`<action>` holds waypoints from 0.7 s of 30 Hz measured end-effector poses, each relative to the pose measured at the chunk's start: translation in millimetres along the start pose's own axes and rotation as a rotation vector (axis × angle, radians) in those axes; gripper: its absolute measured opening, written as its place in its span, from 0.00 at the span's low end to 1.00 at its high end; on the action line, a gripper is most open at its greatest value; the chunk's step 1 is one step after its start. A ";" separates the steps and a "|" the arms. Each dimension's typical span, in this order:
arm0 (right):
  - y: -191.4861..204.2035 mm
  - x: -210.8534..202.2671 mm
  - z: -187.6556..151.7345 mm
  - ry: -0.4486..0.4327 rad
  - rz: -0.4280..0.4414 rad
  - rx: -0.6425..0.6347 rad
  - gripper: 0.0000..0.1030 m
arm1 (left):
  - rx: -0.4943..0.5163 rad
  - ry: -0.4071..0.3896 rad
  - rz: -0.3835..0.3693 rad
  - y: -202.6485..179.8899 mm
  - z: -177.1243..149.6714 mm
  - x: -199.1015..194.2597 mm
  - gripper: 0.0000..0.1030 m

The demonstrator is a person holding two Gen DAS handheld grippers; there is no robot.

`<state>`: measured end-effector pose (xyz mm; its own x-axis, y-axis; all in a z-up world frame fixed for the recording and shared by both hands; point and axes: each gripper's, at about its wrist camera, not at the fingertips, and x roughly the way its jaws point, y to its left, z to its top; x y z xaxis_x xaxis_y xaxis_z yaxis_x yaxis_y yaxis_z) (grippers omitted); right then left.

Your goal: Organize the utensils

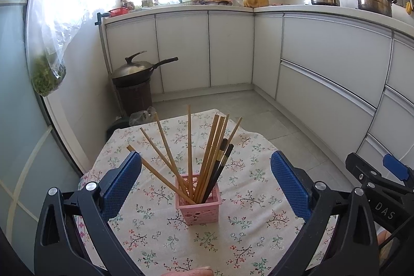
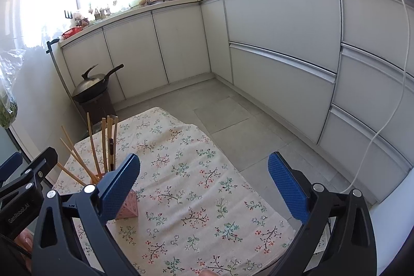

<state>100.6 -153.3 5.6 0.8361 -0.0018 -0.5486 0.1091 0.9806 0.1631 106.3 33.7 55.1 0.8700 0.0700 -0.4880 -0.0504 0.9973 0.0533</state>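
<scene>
A pink perforated holder [image 1: 199, 201] stands on the floral tablecloth [image 1: 238, 232]. Several wooden chopsticks [image 1: 190, 149] and a pair of dark chopsticks [image 1: 220, 164] stand fanned out in it. My left gripper [image 1: 205, 183] is open and empty, its blue pads apart on either side of the holder, above it. My right gripper [image 2: 204, 185] is open and empty over the cloth [image 2: 194, 188], to the right of the holder [image 2: 128, 208], which its left finger partly hides. The chopsticks [image 2: 103, 144] show at the left.
White kitchen cabinets [image 1: 333, 61] run along the back and right. A wok on a dark stand [image 1: 134, 76] sits on the floor beyond the table. A bag of greens [image 1: 49, 74] hangs at the left. Grey floor tiles [image 2: 233, 120] lie past the table's far edge.
</scene>
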 end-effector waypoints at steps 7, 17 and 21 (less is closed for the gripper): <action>-0.4 0.3 -0.3 0.001 0.000 0.001 0.94 | 0.005 0.007 0.004 -0.9 -0.9 2.0 0.93; -1.1 0.6 -1.8 0.004 -0.001 0.003 0.94 | 0.005 0.011 0.006 0.1 -2.5 4.5 0.93; -1.6 1.0 -2.0 0.004 -0.001 0.002 0.94 | 0.006 0.013 0.007 0.7 -2.8 5.5 0.93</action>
<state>100.1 -154.4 3.1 0.8336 -0.0023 -0.5523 0.1114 0.9802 0.1640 109.6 34.8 50.1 0.8632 0.0774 -0.4989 -0.0534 0.9966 0.0623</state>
